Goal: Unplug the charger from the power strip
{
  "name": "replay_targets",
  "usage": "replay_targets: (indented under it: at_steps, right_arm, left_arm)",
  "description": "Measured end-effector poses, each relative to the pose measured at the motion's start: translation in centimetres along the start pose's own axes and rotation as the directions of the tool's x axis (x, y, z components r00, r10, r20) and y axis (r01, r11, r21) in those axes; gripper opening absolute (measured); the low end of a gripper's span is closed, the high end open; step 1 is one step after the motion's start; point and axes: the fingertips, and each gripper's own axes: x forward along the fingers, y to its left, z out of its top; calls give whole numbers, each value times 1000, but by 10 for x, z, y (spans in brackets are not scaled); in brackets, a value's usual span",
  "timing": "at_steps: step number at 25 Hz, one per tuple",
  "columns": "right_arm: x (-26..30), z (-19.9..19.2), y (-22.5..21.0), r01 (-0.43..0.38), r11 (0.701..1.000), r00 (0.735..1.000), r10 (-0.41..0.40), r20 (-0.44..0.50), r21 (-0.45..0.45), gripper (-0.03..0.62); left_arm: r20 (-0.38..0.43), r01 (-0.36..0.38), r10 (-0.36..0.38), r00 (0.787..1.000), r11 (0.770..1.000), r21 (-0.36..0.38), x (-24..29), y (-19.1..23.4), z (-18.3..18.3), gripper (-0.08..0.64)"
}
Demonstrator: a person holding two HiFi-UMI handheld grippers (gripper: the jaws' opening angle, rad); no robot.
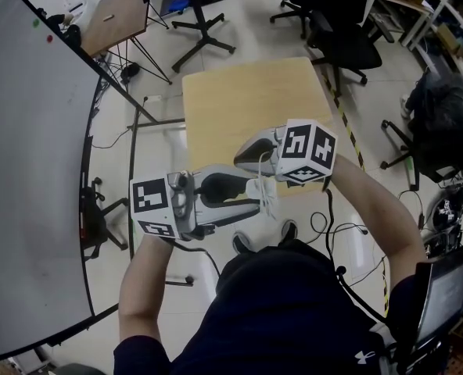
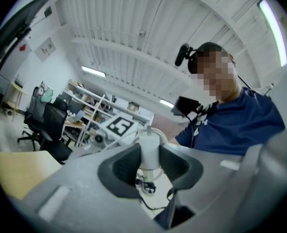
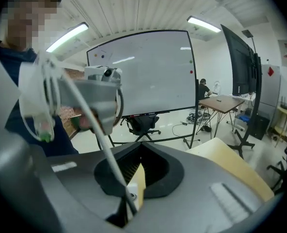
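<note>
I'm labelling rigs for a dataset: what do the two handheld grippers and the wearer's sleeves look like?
The left gripper and right gripper are grey moulded shells with black-lined jaw recesses. Each carries a white cube printed with black square markers, and a black cable trails from each. The person wears a navy short-sleeved shirt.

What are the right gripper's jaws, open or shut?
Shut: the right gripper pinches a small white plug, its cable running upward.

The head view looks steeply down on the left hand-held gripper (image 1: 255, 200), right hand-held gripper (image 1: 243, 157) and bench (image 1: 247, 100). Gripper views sit close behind their jaws: left faces the person (image 2: 240, 123), right the whiteboard (image 3: 143, 76); all show the bench.
</note>
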Motion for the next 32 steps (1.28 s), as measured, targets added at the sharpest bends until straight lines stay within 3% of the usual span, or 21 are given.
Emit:
replay_targets:
  at_steps: [2, 4, 8, 11, 14, 20, 22, 26, 29, 32]
  right_arm:
    - [8, -10, 8, 4, 1000, 1000, -4, 10, -16, 9]
    - [14, -16, 15, 31, 998, 999, -30, 19, -47, 9]
    - [19, -9, 31, 110, 990, 993, -105, 58, -93, 9]
    - [18, -4, 37, 164, 980, 985, -157, 72, -109, 9]
    - [15, -6, 37, 210, 966, 978, -210, 12, -151, 9]
    - [23, -21, 42, 186, 970, 976, -200, -81, -159, 9]
    - [22, -23, 41, 197, 969, 974, -212, -86, -149, 9]
    - [31, -43, 38, 168, 983, 972, -177, -158, -68, 9]
    - [44, -74, 33, 138, 989, 975, -126, -182, 54, 9]
    - [57, -110, 23, 115, 980, 978, -82, -194, 162, 9]
  left_arm:
    - [90, -52, 51, 995, 999, 10, -9, 8, 18, 123]
    - [181, -133, 132, 975, 991, -10, -23, 24, 32, 123]
    - [295, -303, 318, 901, 948, -96, -61, 63, 40, 123]
    - [263, -413, 424, 867, 906, -97, -79, 84, 32, 123]
    - [201, -487, 489, 849, 871, -65, -87, 95, 23, 123]
    - [161, -505, 510, 845, 860, -76, -77, 100, 14, 123]
    - [83, -545, 546, 834, 838, -33, -74, 106, 3, 123]
    - [-106, -573, 588, 802, 807, 144, -61, 117, -30, 123]
    - [-294, -547, 606, 739, 794, 265, -47, 129, -65, 123]
    - [-496, -464, 573, 652, 819, 337, -40, 146, -112, 123]
